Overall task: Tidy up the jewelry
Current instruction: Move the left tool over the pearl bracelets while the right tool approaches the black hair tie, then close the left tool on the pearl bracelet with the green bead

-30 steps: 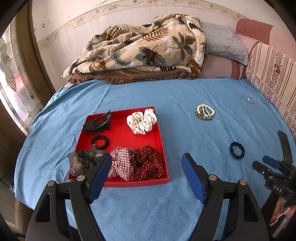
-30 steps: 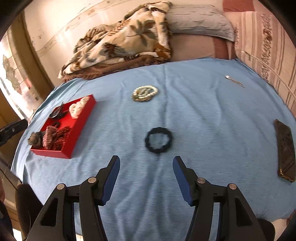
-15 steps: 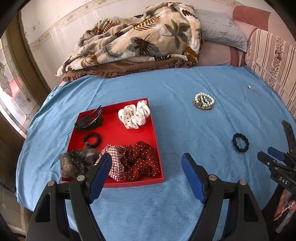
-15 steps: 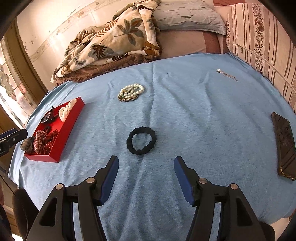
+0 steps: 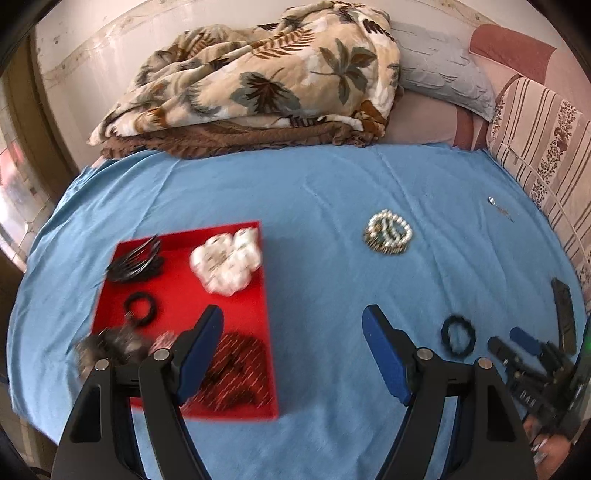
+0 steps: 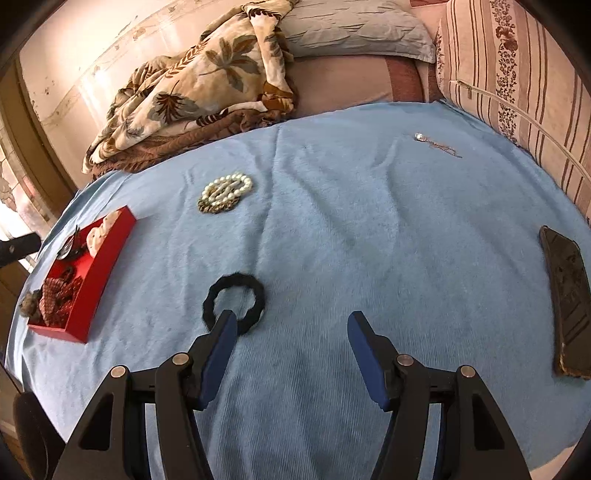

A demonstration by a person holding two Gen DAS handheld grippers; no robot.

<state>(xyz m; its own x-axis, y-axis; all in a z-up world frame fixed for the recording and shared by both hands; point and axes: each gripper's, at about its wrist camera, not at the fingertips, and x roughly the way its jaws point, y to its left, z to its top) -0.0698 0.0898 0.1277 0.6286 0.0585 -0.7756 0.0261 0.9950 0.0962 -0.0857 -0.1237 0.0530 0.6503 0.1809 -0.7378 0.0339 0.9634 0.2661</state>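
A red tray [image 5: 177, 280] on the blue blanket holds a white scrunchie [image 5: 225, 262], a black claw clip [image 5: 135, 258], a small black hair tie [image 5: 140, 306] and dark red scrunchies [image 5: 232, 369]. The tray also shows in the right wrist view [image 6: 96, 273]. My left gripper [image 5: 293, 325] is open and empty above the tray's right edge. A black hair tie [image 6: 234, 301] lies on the blanket, its near edge at the left fingertip of my open, empty right gripper [image 6: 290, 325]. It also shows in the left wrist view [image 5: 458, 334]. A pearl bracelet pile [image 6: 226, 192] lies farther back.
A thin chain with a stone [image 6: 436, 144] lies at the far right. A dark phone [image 6: 567, 302] lies at the right edge. A folded leaf-print quilt [image 5: 258, 85] and pillows [image 6: 354, 29] are at the back. The blue blanket [image 6: 351, 221] covers the bed.
The right gripper has moved forward to the black hair tie, whose edge now meets the left fingertip. The left gripper has shifted over the tray; both stay open.
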